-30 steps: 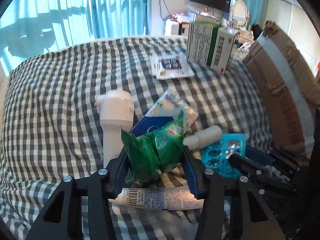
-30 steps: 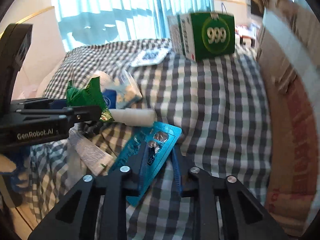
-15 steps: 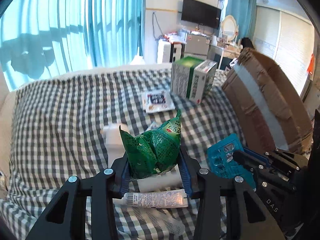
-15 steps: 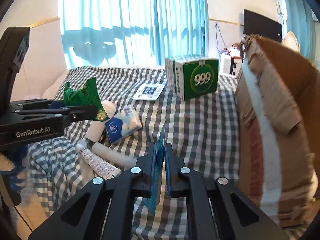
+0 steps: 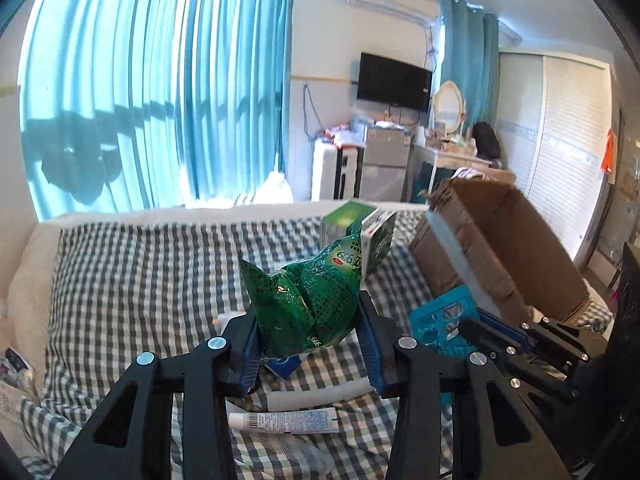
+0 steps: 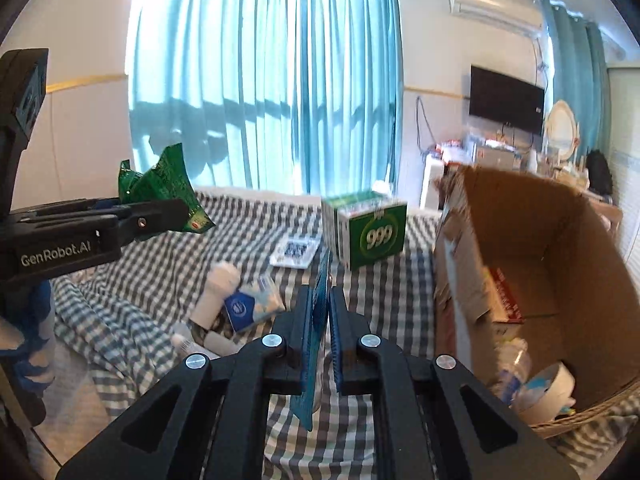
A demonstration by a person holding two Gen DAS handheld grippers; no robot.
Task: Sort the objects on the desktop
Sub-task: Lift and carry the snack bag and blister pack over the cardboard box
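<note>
My left gripper (image 5: 306,334) jaws grasp a green sachet (image 5: 304,304); right gripper (image 6: 320,320) jaws clench a blue blister pack (image 6: 316,332). Open cardboard box (image 6: 532,248) right; green 999 carton (image 6: 374,236) ahead on checked bed (image 5: 140,272).

"999" stands on the green box (image 6: 370,236) and green sachet (image 5: 308,304); "GenRobot.AI" on the left claw (image 6: 160,210).
</note>
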